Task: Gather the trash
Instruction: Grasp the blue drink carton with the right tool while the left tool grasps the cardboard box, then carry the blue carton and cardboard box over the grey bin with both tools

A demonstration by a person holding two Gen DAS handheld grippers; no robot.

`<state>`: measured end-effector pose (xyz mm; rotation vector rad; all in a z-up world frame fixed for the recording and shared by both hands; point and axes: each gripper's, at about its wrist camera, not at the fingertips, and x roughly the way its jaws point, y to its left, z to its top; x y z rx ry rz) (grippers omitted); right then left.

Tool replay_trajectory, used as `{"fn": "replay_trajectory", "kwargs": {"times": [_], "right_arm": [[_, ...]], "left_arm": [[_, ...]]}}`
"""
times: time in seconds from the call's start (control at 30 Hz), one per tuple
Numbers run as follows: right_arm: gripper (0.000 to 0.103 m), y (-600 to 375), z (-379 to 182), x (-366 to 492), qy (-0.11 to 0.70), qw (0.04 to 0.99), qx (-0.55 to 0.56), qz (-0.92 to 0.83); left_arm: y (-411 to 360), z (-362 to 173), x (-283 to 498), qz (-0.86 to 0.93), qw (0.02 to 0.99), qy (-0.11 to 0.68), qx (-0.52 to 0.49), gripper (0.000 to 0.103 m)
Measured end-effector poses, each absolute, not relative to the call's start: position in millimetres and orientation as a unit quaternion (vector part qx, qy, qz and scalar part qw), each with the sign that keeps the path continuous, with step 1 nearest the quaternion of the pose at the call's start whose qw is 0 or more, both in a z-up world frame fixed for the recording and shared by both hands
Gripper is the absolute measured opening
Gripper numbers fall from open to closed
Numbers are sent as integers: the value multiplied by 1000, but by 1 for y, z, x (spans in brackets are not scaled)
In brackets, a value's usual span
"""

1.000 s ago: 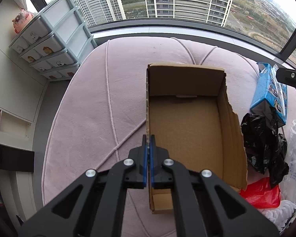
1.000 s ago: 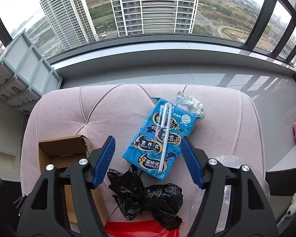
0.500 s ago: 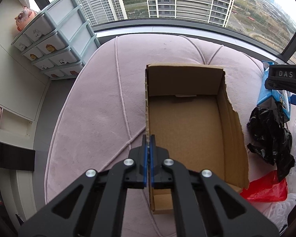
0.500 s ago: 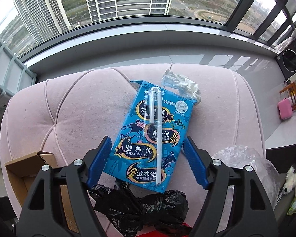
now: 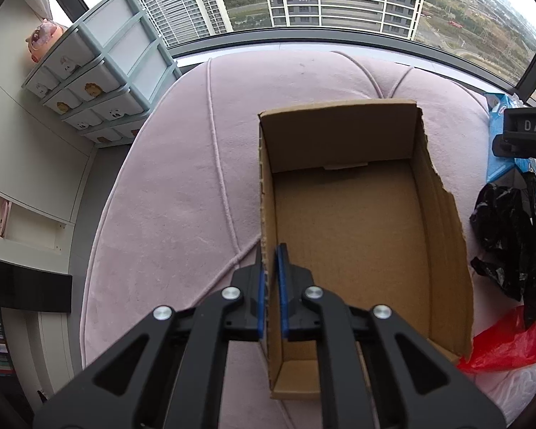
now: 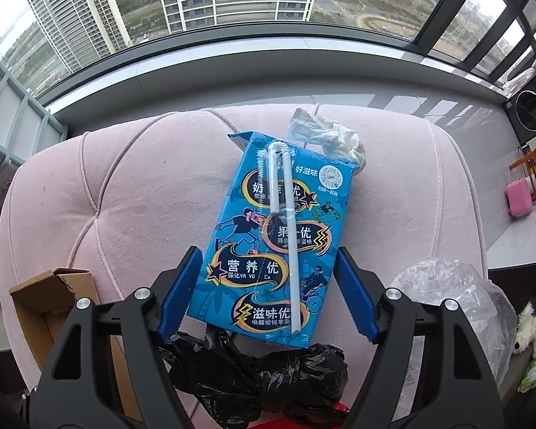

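Right gripper [image 6: 268, 268] spread wide, blue pads flanking the lower half of the blue drink carton [image 6: 278, 236] without visible contact. Carton flat on the pink cushion [image 6: 125, 193], long axis running away from the claw, straw end (bent) farthest, tilted slightly right.

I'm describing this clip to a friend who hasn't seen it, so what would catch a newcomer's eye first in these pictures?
Most striking is the bright blue drink carton with a white straw on its face, lying on the pink cushion between the open fingers of the right gripper. Next comes the empty cardboard box, whose left wall stands between the pads of the left gripper, which have just been opening. Crumpled black bags lie just below the carton.
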<state>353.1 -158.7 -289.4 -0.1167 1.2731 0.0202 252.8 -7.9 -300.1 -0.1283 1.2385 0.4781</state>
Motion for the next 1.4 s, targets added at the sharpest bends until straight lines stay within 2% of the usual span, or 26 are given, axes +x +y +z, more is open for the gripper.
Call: {"fn": "replay_trajectory", "kwargs": {"times": [0.17,0.27,0.4,0.87,1.1,1.4], "right_arm": [[73,-157,-301,355,606,794,-54,12],[68,-158,-299,353,600,799,-43,22],[64,-153,-280,340,577,814,-52,49],[62,-139,-209,280,519,836,-101,144],[62,-123,-176,229,490,831,-138,225],[62,-72,-165,145,465,792,-191,346]], "left_arm": [[-17,-303,253,227,789,570,-27,10],[-13,-300,252,223,793,565,-47,7],[-6,-291,249,206,802,556,-74,2],[2,-235,215,241,828,502,-69,2],[20,-207,159,298,821,479,-83,2],[55,-196,45,406,775,462,-145,2]]}}
